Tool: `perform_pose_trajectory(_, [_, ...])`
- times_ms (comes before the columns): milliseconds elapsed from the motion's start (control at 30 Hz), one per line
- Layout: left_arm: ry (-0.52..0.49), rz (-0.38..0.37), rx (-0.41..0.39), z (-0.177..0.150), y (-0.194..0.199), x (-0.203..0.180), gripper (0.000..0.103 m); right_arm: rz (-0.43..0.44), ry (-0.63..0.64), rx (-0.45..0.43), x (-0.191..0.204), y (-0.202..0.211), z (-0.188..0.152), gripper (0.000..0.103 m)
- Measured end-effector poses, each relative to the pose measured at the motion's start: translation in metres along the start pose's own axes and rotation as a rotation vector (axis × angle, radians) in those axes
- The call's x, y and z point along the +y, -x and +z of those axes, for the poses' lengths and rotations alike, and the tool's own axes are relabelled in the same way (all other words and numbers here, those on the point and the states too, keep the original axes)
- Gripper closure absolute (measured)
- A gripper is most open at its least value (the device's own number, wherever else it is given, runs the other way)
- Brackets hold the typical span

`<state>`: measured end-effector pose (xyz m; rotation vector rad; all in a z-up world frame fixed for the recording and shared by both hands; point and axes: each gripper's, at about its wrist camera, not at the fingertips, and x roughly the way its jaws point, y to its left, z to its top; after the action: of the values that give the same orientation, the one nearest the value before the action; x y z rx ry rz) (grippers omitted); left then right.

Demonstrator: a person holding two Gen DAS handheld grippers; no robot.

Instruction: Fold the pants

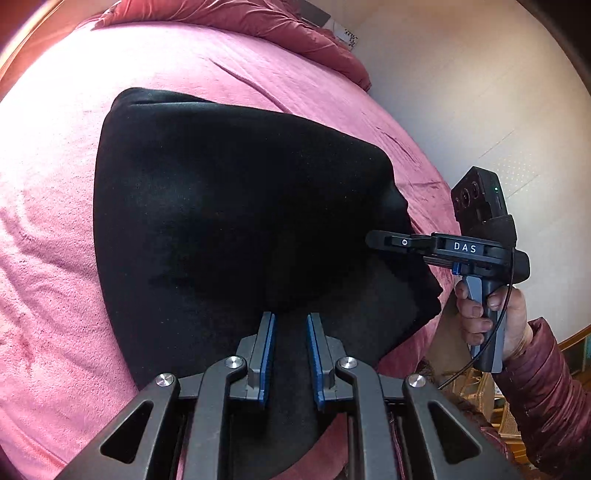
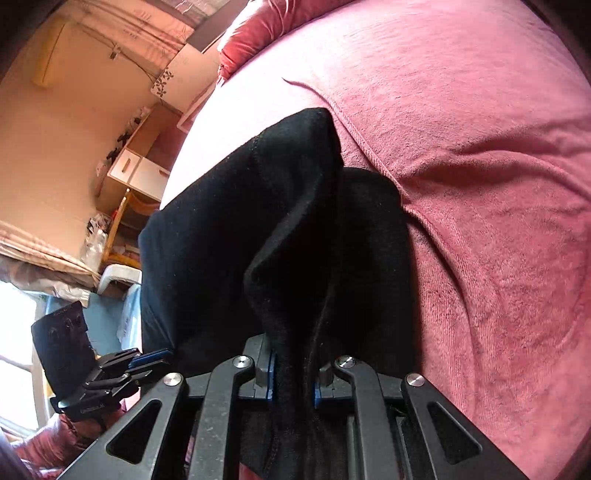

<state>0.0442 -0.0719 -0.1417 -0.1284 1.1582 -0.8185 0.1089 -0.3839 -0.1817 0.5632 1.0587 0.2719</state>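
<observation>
Black pants (image 1: 236, 221) lie folded in a thick pile on the pink bedspread (image 1: 48, 229). My left gripper (image 1: 290, 325) hovers over the near edge of the pants, its blue-padded jaws apart with black cloth showing between them but not pinched. My right gripper (image 2: 291, 369) is shut on a bunched fold of the pants (image 2: 258, 221), lifted off the bed. In the left wrist view the right gripper (image 1: 380, 242) reaches into the pile's right edge. The left gripper (image 2: 147, 360) shows at the lower left of the right wrist view.
A dark red quilt (image 1: 258, 26) lies bunched at the bed's far end. The bed's right edge drops to a pale floor (image 1: 480, 92). A wooden cabinet with drawers (image 2: 136, 170) and a cluttered chair (image 2: 110, 236) stand beside the bed.
</observation>
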Motion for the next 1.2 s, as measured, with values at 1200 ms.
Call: perform_pose_trajectory(1200, [-0.037,-0.055,-0.009,-0.018,0.047,0.024,0.081,-0.165,-0.168,-0.09,0.004,0.054,-0.082,0.096])
